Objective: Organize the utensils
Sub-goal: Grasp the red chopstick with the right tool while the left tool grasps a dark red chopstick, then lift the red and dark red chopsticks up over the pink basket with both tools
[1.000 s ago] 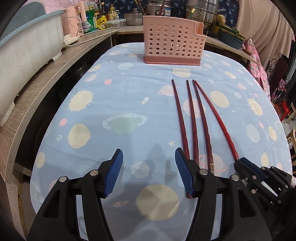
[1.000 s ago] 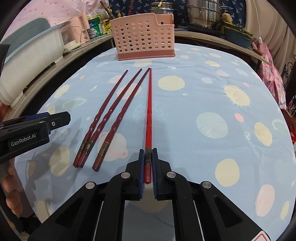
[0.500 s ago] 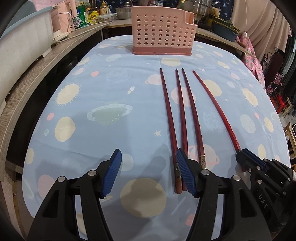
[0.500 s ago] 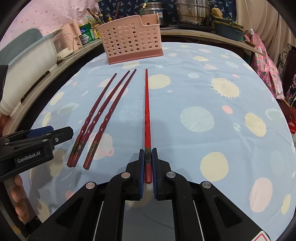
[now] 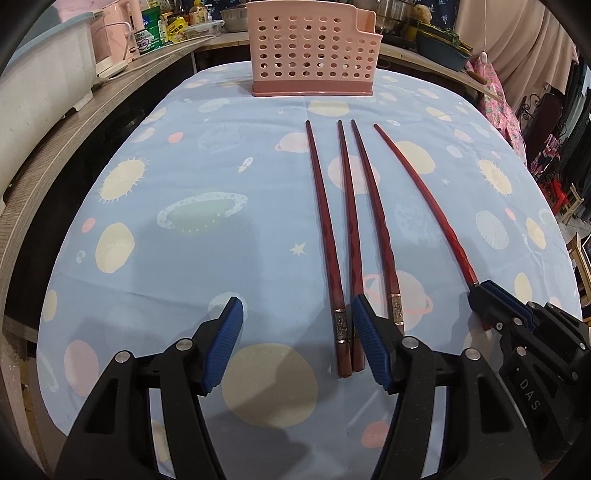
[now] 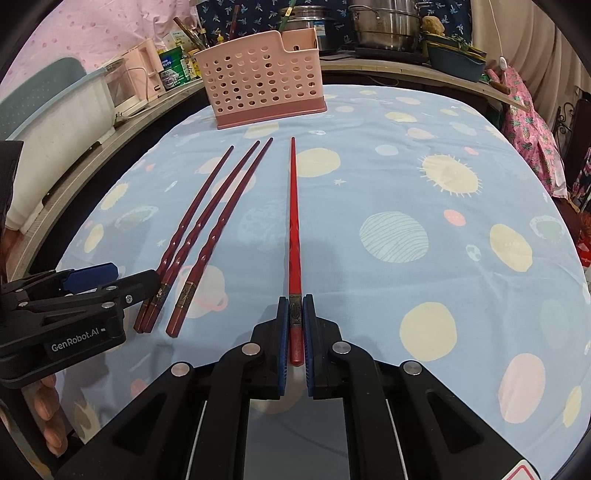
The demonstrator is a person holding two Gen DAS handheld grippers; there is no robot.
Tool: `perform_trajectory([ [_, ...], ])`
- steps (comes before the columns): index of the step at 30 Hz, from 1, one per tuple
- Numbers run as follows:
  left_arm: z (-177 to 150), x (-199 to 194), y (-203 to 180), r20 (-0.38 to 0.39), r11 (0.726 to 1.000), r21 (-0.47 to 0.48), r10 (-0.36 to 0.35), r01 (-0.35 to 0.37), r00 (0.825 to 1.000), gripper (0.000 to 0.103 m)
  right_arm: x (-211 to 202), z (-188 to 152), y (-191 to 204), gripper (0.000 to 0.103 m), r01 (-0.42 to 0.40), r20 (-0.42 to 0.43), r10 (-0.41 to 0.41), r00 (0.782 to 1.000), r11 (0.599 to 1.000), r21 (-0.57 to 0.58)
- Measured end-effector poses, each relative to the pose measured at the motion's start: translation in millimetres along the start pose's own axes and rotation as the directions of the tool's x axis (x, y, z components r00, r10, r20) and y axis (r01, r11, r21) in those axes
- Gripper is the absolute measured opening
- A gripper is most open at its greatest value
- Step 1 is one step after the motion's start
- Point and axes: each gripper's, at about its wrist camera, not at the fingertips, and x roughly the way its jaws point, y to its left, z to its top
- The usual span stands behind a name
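Observation:
Three dark red chopsticks [image 5: 351, 229] [image 6: 195, 229] lie side by side on the planet-print cloth, tips toward the pink perforated basket [image 5: 310, 48] [image 6: 258, 85] at the far end. My right gripper [image 6: 295, 301] [image 5: 491, 299] is shut on the thick end of a fourth red chopstick [image 6: 293, 221] [image 5: 424, 192], which points at the basket. I cannot tell whether its tip touches the cloth. My left gripper [image 5: 297, 332] [image 6: 110, 277] stands open low over the near end of the three. Its right finger covers part of their thick ends, and nothing is gripped.
A wooden counter [image 5: 55, 155] runs along the left with a white tub [image 5: 40, 81], a pink appliance and jars. Pots [image 6: 384, 26] and a dark basin stand behind the basket. Patterned fabric hangs at the right. A person's fingers [image 6: 48, 410] show at the lower left.
The held chopstick's tip has swung away from the other three. The left wrist view has tipped, so the thick ends of the lying chopsticks now show beside its right finger.

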Motion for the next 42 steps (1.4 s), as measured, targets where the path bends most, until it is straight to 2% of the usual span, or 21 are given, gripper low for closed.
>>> perform_trajectory([
  [17, -3.6, 5.3, 4.2, -0.013, 0.999, -0.002, 0.036, -0.036, 0.999, 0.057, 0.1, -0.9, 0.3, 0.007, -0.001, 0.003, 0.001, 1.0, 1.0, 0.0],
  [19, -3.7, 5.1, 4.2, -0.012, 0.999, 0.002, 0.034, -0.034, 0.999, 0.054, 0.2, -0.9, 0.0, 0.007, -0.002, 0.004, 0.002, 1.0, 1.0, 0.0],
  [22, -3.4, 4.4, 4.3, -0.008, 0.999, 0.005, 0.032, -0.032, 0.999, 0.044, 0.0, -1.3, 0.0, 0.007, -0.001, 0.004, 0.001, 1.0, 1.0, 0.0],
  [28, -2.2, 3.2, 7.6, -0.011, 1.0, -0.001, 0.006, -0.006, 1.0, 0.011, -0.1, -1.0, 0.7, 0.007, -0.002, 0.004, 0.002, 1.0, 1.0, 0.001],
  [29, -2.2, 2.9, 8.5, -0.013, 1.0, -0.003, -0.003, 0.002, 1.0, 0.008, -0.1, -1.0, 0.5, 0.007, -0.002, 0.004, 0.002, 1.0, 1.0, 0.001],
  [37, -3.0, -2.9, 13.4, -0.019, 0.999, -0.018, -0.03, 0.03, 0.999, 0.007, -3.0, 0.0, 1.1, 0.007, -0.003, 0.006, 0.003, 1.0, 1.0, 0.0],
  [42, 2.8, -18.5, 19.6, 0.01, 0.998, -0.038, -0.039, 0.04, 0.999, 0.007, -13.2, 6.9, 0.7, 0.007, -0.012, 0.031, 0.012, 0.999, 1.0, 0.008],
])
